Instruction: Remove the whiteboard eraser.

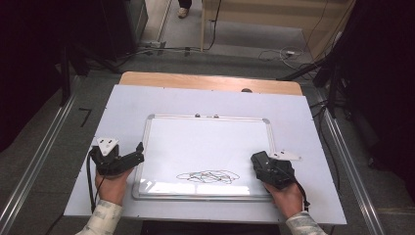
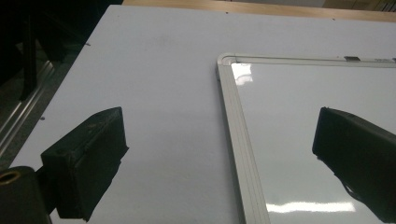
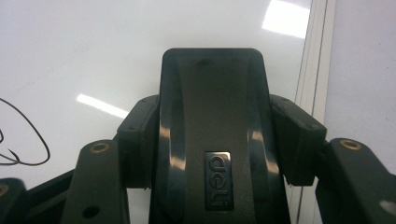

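Right hand-held gripper (image 3: pixel 212 140): jaws clamped tight on a glossy black plastic whiteboard eraser (image 3: pixel 212 121) with a small embossed badge, pads pressing both long sides. Eraser nose pointing across the board face, right edge of frame just beside it. In high view, right hand-held gripper (image 1: pixel 262 164) sitting over the board's right-hand portion, near the lower right corner, held by the right hand (image 1: pixel 286 196).

Left hand-held gripper (image 2: pixel 219 144): jaws spread wide, nothing between them except board edge and surface. One jaw over the white surface, the other over the board face, straddling the left frame rail. In high view, left hand-held gripper (image 1: pixel 129 156) at the board's left edge, left hand (image 1: pixel 113 186) below it.

Rectangular white dry-erase board with silver aluminium frame (image 1: pixel 147 147) lying flat, centred on the white sheet-covered surface (image 1: pixel 122 105). Black scribble of looping marker lines (image 1: pixel 208 176) on the board's lower middle, between the two grippers, nearer the right one. Scribble's edge also visible at left in right gripper view (image 3: pixel 23 140). Bare wooden strip (image 1: pixel 195 81) along the surface's far edge.
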